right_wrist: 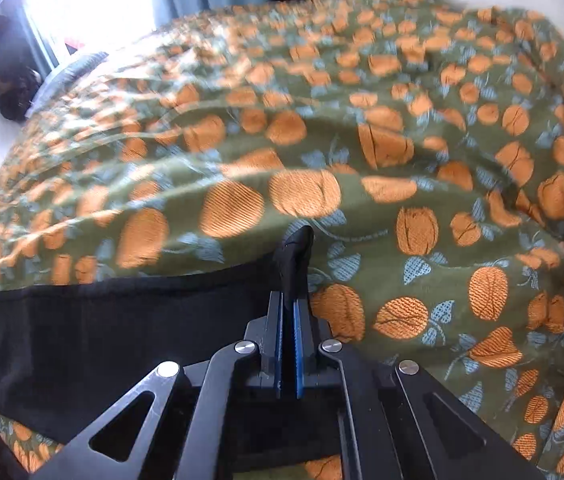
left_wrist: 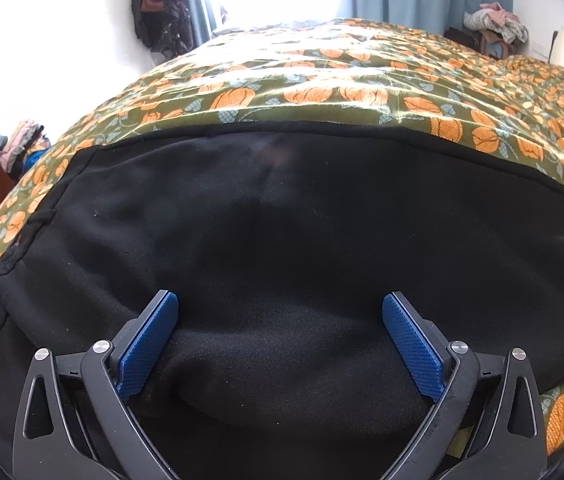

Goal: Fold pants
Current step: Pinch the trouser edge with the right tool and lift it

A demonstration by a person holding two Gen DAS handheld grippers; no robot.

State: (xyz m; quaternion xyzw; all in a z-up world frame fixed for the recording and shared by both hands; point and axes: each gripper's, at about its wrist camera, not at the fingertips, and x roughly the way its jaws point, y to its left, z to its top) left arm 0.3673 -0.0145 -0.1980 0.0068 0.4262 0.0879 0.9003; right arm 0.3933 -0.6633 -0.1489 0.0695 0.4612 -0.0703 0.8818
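Pants (left_wrist: 282, 216), black, are lying spread across the near edge of my bed (left_wrist: 362, 80), over its green pumpkin-print cover. My left tool (left_wrist: 280, 344) is hovering wide apart above the fabric. My right tool (right_wrist: 291, 308) is pinching a black corner of the pants tightly.

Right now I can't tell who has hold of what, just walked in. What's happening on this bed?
A person is folding black pants spread on the floral bedspread. The right tool is shut on a bunched end of the pants, with that view blurred. The left tool hangs open over the broad part of the fabric, its blue pads wide apart, gripping nothing.
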